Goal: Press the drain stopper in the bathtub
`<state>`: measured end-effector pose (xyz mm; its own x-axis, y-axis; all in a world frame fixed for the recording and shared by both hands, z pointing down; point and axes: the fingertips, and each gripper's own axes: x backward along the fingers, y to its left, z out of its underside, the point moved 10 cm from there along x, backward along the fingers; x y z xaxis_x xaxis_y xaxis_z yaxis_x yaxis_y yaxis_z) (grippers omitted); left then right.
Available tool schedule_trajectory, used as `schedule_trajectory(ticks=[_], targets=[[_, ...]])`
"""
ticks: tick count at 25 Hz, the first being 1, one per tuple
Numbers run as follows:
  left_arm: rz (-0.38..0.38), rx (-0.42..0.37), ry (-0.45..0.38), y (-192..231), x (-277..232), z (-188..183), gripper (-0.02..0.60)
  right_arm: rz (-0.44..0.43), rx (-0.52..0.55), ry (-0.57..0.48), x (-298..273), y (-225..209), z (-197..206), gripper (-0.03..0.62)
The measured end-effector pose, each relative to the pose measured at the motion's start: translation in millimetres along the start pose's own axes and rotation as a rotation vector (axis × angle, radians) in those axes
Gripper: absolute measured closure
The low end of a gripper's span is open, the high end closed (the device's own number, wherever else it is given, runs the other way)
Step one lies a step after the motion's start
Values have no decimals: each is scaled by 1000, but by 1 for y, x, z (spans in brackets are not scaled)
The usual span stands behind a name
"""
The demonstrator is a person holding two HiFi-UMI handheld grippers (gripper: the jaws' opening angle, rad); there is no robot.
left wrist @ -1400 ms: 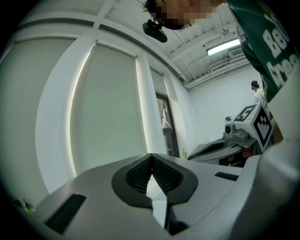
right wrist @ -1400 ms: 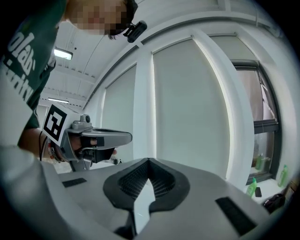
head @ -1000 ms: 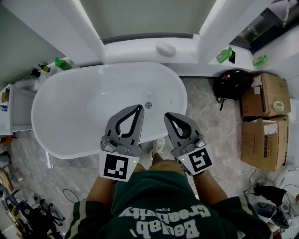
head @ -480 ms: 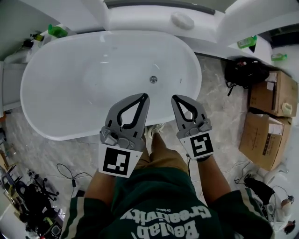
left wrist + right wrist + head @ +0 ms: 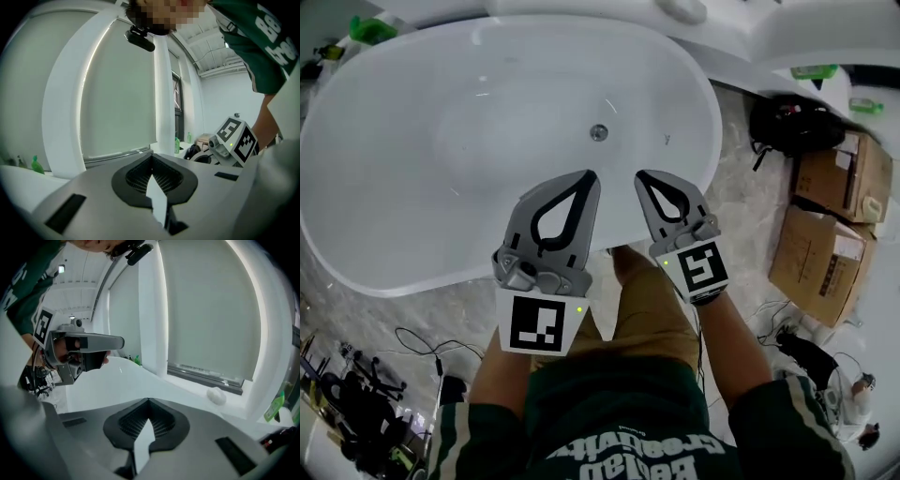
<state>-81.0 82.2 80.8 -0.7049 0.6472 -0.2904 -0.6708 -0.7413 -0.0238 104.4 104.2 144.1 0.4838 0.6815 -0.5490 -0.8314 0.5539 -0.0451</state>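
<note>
Two hand-held grippers are held out side by side above the near rim of a white oval bathtub [image 5: 441, 141], seen from above. The left hand-held gripper [image 5: 589, 177] and the right hand-held gripper [image 5: 642, 176] each have their jaws closed, tips meeting, with nothing between them. The drain stopper [image 5: 598, 132], a small round metal disc, sits on the tub floor just beyond the gripper tips, clear of both. The grippers point toward it but touch neither the stopper nor the tub. The person wears a dark green shirt [image 5: 619, 412] and stands on a marbled floor [image 5: 741, 216]. To the right sit a black bag [image 5: 787, 127] and two cardboard boxes [image 5: 817, 267].
</note>
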Motion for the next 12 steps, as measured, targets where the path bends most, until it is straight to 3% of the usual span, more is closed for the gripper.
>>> schedule_trajectory(ticks=[12], targets=[[-199,77,58,32,-37,95,572,-102,22,151,-119,-39,123,583]])
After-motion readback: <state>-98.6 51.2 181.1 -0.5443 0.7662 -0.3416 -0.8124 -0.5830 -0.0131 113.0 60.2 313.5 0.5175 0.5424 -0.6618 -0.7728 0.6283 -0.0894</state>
